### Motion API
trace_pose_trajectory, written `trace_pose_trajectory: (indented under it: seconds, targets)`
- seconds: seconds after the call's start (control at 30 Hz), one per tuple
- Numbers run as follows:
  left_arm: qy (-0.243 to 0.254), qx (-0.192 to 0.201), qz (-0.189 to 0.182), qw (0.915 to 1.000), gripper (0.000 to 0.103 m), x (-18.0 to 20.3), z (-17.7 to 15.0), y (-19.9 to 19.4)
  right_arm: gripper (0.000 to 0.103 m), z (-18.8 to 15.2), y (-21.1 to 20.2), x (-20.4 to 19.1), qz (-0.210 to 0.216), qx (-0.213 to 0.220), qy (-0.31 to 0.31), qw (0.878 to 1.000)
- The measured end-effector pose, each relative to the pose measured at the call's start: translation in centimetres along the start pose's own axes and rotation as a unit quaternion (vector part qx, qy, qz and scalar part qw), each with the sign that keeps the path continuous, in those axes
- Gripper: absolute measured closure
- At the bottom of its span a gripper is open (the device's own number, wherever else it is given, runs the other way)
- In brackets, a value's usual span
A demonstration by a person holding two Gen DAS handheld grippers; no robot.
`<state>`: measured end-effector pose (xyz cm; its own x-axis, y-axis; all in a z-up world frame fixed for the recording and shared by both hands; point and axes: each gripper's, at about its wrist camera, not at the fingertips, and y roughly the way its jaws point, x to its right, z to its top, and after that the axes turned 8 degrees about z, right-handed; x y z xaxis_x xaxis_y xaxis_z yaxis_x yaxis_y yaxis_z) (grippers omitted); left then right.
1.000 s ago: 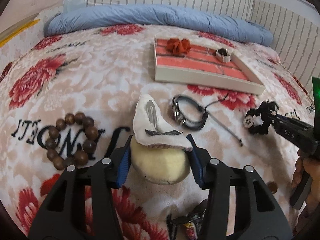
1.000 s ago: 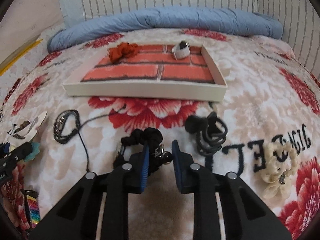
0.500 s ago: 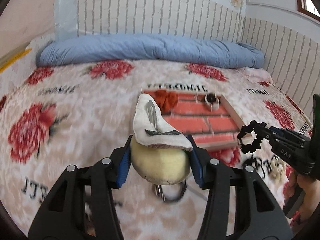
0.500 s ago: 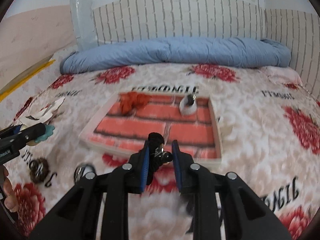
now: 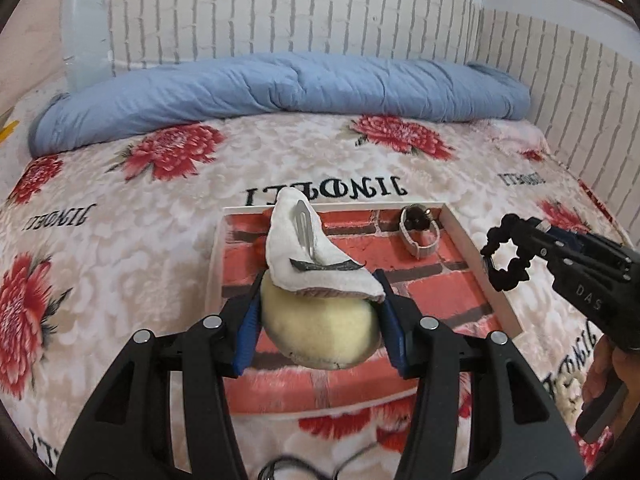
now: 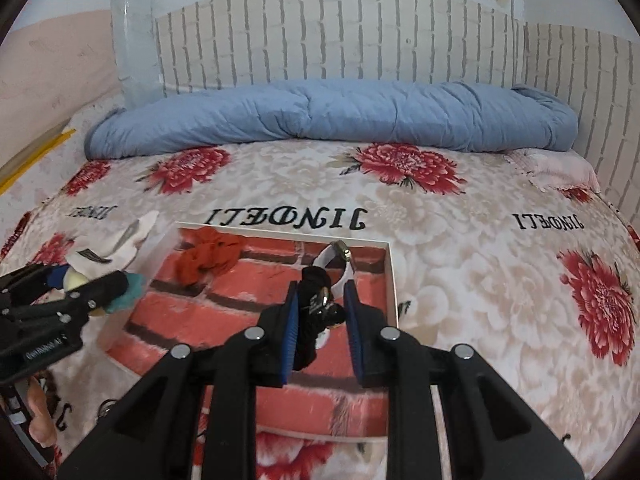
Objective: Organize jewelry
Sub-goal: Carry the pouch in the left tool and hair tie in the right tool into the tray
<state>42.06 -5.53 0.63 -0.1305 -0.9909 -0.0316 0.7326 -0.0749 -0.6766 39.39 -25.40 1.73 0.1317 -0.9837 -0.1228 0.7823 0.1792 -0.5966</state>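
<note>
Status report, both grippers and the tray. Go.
Left gripper shut on plush hair clip, over tray. Right gripper shut on black scrunchie, over tray's right half. Red scrunchie and white band already inside; drop space free.

Tray (image 6: 390,280) at frame centre on the bedspread (image 6: 480,240); scrunchie (image 6: 210,258) in its upper left, watch (image 6: 340,264) upper right; rolled quilt (image 6: 328,118) behind.
</note>
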Motion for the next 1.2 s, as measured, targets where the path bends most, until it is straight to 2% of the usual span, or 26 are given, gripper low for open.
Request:
trace_pose_trajectory:
  seconds: [0.3, 0.53, 0.87, 1.2]
  targets:
    - [-0.013, -0.059, -0.018, 0.9980, 0.053, 0.0, 0.3, 7.9, 0.081, -0.4, 7.0, 2.3, -0.010, -0.048, 0.030, 0.998]
    - [-0.009, -0.094, -0.020, 0.9953, 0.052, -0.2, 0.1, 11.8, 0.081, -1.3, 10.9, 4.5, -0.027, -0.085, 0.052, 0.995]
    - [0.008, -0.117, -0.011, 0.9930, 0.051, 0.6, -0.1, 14.1, 0.081, -2.0, 13.3, 5.9, -0.037, -0.126, 0.064, 0.989]
    - [0.027, -0.123, 0.010, 0.9920, 0.049, 1.3, 0.0, 14.4, 0.081, -2.2, 14.8, 5.2, -0.038, -0.151, 0.051, 0.987]
